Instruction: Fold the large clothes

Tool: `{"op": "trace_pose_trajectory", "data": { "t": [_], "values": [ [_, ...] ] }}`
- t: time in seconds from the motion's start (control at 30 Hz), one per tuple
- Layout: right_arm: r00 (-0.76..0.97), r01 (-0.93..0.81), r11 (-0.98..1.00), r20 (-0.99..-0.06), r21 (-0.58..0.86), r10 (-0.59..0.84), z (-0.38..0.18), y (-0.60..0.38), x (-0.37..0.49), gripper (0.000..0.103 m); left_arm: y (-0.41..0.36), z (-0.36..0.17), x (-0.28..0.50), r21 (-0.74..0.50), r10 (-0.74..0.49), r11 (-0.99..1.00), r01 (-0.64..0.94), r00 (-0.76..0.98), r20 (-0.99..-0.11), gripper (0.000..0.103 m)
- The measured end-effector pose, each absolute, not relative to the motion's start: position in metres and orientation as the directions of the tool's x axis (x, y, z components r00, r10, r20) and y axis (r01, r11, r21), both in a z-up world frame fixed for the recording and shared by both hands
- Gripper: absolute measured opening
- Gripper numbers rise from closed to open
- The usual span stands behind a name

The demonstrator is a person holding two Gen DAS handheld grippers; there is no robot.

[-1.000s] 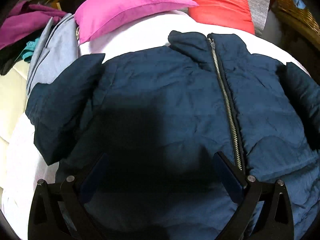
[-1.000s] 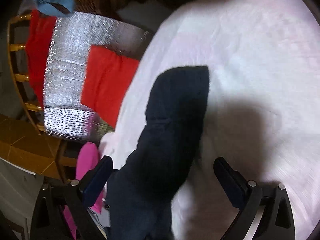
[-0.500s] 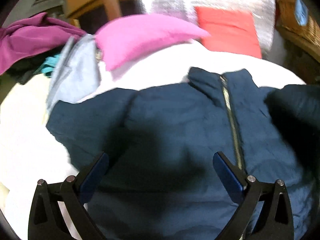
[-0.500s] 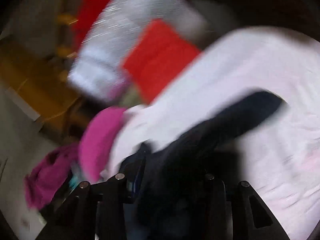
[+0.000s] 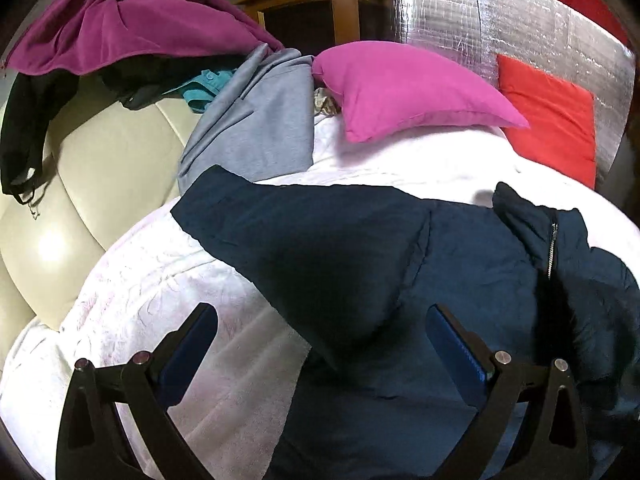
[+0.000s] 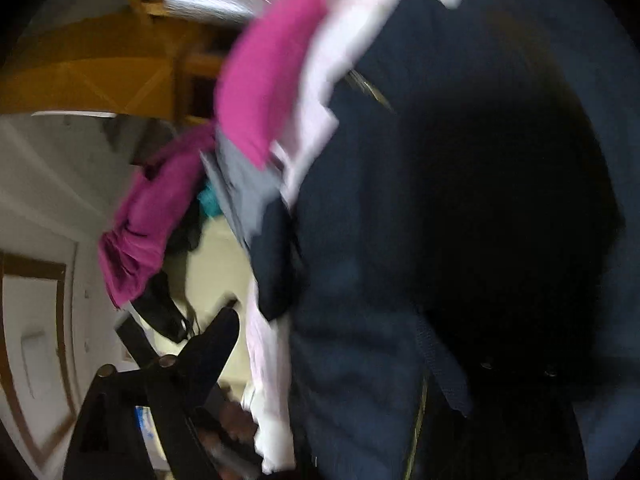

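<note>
While the dark navy padded jacket (image 5: 400, 264) lies spread front-up on the white textured bedcover (image 5: 168, 292), the left gripper (image 5: 322, 344) hangs above its near edge with both blue-padded fingers (image 5: 452, 344) set wide apart and nothing between them. One finger sits over bare bedcover, the other over the jacket's body. The jacket's one sleeve (image 5: 256, 216) stretches out flat toward the upper left of the left wrist view, its cuff end lying near a folded grey-blue garment (image 5: 256, 120). A metal zipper (image 5: 553, 248) runs down from the raised collar at the right. Beyond the jacket, a magenta pillow (image 5: 404, 96) rests on the bedcover, with a red cushion (image 5: 556, 120) leaning on a silver quilted foil sheet (image 5: 520, 28). A purple garment (image 5: 120, 28) is draped over the cream padded headboard (image 5: 100, 184).

The right wrist view is blurred by motion. There the right gripper (image 6: 340, 344) has just been opening; its jaws stand wide, one black finger (image 6: 216, 340) clear at the left, the other lost in the dark against the jacket (image 6: 440, 220). Nothing appears clamped between them, and the jacket fills the right half of that view.
</note>
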State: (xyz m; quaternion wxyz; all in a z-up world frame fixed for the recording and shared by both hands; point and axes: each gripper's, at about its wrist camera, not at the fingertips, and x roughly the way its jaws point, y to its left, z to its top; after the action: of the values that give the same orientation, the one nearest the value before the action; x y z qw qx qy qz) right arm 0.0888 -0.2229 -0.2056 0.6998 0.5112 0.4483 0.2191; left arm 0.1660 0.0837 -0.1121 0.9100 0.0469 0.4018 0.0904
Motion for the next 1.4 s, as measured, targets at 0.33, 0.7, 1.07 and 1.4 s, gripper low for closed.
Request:
{"op": "trace_pose_trajectory", "data": {
  "t": [0.33, 0.7, 1.07, 1.4],
  "values": [
    [0.821, 0.185, 0.266, -0.298, 0.946, 0.488, -0.192, -0.336, 0.017, 0.085, -0.010, -0.116, 0.134, 0.202, 0.008, 0.962, 0.183, 0.723, -0.691, 0.103],
    [0.775, 0.414, 0.053, -0.383, 0.909, 0.502, -0.259, -0.359, 0.041, 0.057, -0.127, -0.154, 0.111, 0.343, -0.107, 0.834, 0.433, 0.736, -0.669, 0.103],
    [0.764, 0.417, 0.054, -0.382, 0.907, 0.521, -0.255, -0.366, 0.035, 0.057, -0.137, -0.172, 0.153, 0.271, -0.064, 0.889, 0.369, 0.687, -0.724, 0.040],
    [0.789, 0.305, 0.215, -0.372, 0.928, 0.489, -0.215, -0.354, 0.038, 0.061, -0.042, -0.139, 0.175, 0.045, -0.119, 0.970, 0.239, 0.626, -0.771, 0.025]
  ]
}}
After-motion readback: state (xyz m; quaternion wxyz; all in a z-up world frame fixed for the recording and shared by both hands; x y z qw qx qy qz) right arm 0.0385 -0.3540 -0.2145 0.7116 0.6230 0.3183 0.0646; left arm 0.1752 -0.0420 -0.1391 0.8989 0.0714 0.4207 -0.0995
